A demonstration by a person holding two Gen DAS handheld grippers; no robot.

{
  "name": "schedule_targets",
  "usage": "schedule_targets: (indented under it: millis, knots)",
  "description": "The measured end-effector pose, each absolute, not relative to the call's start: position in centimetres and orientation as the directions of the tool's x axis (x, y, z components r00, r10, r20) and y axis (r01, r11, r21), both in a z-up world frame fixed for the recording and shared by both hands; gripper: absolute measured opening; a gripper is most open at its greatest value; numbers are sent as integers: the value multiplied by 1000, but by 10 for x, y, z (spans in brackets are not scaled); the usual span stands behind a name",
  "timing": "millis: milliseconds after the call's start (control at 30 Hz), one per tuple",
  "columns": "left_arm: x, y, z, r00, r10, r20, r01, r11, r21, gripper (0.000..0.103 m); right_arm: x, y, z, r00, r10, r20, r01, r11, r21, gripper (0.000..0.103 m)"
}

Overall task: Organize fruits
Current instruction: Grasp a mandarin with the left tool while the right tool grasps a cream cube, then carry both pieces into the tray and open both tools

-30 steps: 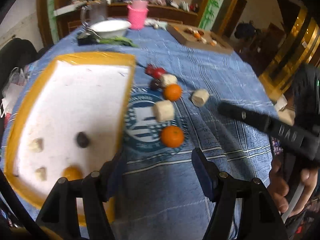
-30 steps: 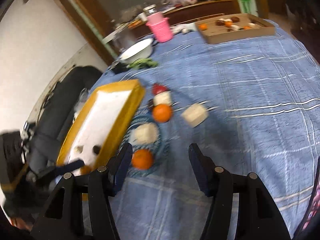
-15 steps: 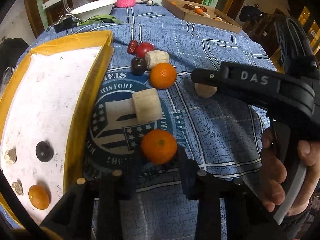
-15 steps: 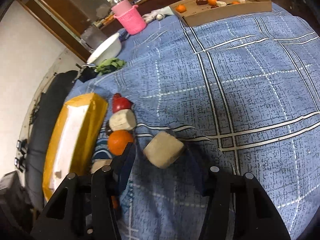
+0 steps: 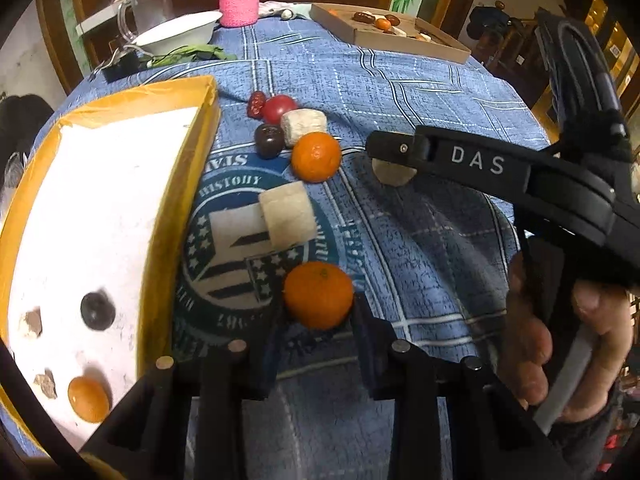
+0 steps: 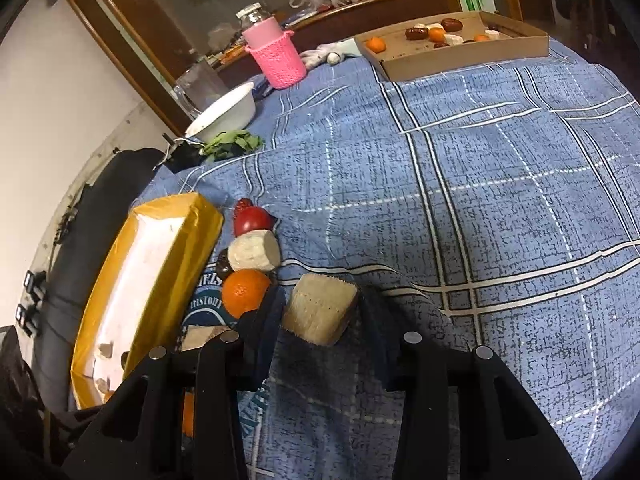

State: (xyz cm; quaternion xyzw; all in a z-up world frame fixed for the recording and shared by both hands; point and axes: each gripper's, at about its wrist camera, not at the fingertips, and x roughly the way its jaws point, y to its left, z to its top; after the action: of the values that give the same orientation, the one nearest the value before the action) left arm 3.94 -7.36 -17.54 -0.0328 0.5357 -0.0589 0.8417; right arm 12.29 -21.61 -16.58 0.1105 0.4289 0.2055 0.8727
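**Two grips closing at once: slip and nudge hazards**

Left tongs [image 5: 316, 330]: narrow, jaws closing around the near tangerine [image 5: 319, 295] at 6 o'clock of the printed emblem; pads look to touch its sides. Risk: round skin may squirt out forward.

Right tongs [image 6: 320, 320]: narrow, jaws closing around a pale cut chunk [image 6: 320, 309], pads against its flanks. Risk: a tilted chunk could twist free.

Neighbours: second tangerine [image 6: 245, 292] just beside the right tongs at 9 o'clock, liable to be knocked; white chunk [image 5: 289, 220], dark fruit [image 5: 269, 141] and red fruit [image 5: 279, 107] at 12 o'clock.

Destination, judged: yellow tray [image 5: 182, 208] at 9 o'clock; its raised wall obstructs a low carry.

Far bench [image 6: 500, 168]: cardboard box [image 6: 472, 58].
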Motion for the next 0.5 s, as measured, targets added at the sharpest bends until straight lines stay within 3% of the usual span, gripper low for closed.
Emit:
schedule_targets:
  millis: [200, 500]
  knots:
    - [33, -67, -158, 438, -152, -886, 57, 988, -142, 34, 124, -218, -164, 559, 452, -696, -258, 892, 372, 38]
    - [41, -13, -90, 533, -205, -821, 7, 971, -239, 34, 123, -228, -160, 566, 442, -696, -216, 894, 392, 38]
